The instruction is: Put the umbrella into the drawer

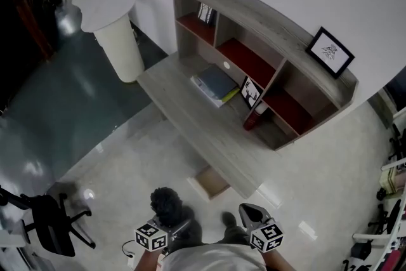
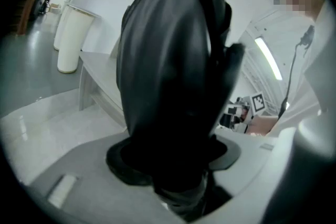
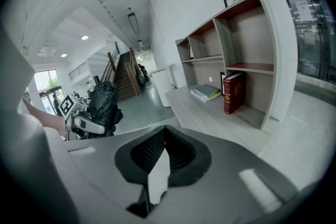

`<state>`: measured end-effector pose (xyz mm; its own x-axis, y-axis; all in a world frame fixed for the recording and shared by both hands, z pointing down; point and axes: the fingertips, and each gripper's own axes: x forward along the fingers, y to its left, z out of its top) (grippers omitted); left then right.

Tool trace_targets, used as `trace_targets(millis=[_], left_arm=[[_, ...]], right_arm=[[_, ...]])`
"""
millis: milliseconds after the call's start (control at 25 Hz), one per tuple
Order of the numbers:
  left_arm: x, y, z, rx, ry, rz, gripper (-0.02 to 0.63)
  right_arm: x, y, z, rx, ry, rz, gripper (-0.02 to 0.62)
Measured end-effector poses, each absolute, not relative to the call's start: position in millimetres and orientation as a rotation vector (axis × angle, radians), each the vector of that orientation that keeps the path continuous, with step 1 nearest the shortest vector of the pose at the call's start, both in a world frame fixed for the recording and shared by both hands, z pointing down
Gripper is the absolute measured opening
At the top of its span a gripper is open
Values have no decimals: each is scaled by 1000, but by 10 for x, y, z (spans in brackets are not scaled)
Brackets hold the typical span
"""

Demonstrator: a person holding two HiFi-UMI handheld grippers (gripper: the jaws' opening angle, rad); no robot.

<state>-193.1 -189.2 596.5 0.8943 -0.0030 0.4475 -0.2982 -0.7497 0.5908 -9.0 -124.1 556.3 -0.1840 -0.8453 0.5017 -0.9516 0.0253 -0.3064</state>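
Item: folded black umbrella [image 2: 163, 71], pinched between the jaws of the left gripper [image 2: 173, 157], held near the person, well short of the desk [image 1: 190, 111].
Right gripper [image 3: 165, 131]: jaws pressed together, nothing between.
Drawer [image 1: 212, 182]: light wood, showing under the desk's near edge.
Writing: none legible; spine print on the red book [image 3: 233, 93] is too small to read.
Surroundings: stacked books [image 3: 206, 92] on the desk; framed picture [image 1: 330, 52] on the hutch top; white pedestal table [image 1: 114, 16] far left; office chair [image 1: 54, 219] near left.
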Motion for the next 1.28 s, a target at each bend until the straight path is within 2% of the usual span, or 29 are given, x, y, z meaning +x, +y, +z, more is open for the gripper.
trace_targets(millis=[640,1280], left_arm=[[-1648,-2068,7111,2279,164,925,255],[-1406,-1972,8166,2125,222,1194,255]], right_arm=[[-13,-1158,5956,2110,-1871,994,6],[168,-1069,6494,2163,-1826,1097,6]])
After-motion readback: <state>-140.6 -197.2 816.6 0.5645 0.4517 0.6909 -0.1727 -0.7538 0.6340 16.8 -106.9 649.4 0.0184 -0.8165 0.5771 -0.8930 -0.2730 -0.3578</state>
